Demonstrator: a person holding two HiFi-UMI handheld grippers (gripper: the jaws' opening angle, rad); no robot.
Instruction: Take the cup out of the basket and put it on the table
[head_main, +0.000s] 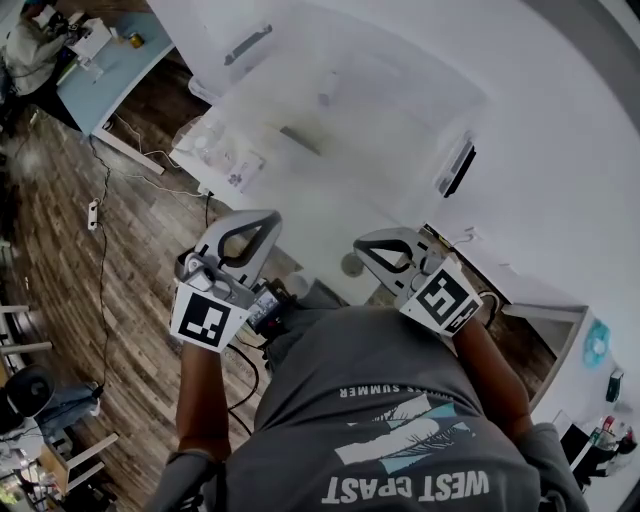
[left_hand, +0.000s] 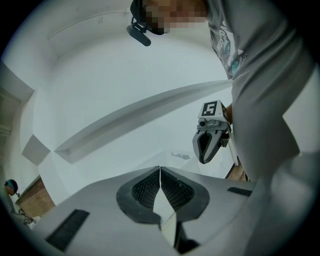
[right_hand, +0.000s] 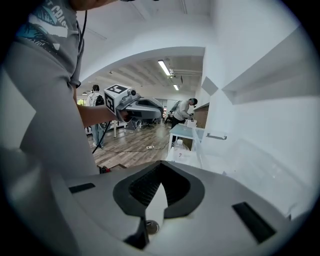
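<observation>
The left gripper (left_hand: 160, 172) and right gripper (right_hand: 161, 170) are hovering shut and empty before the white table (head_main: 400, 120). A cable (head_main: 103, 270) is lying across the wooden floor (head_main: 55, 250), left

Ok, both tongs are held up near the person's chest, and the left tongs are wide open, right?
Not quite: the left tongs are shut and empty, as the left gripper view shows. They and the right tongs are held near the chest.
</observation>
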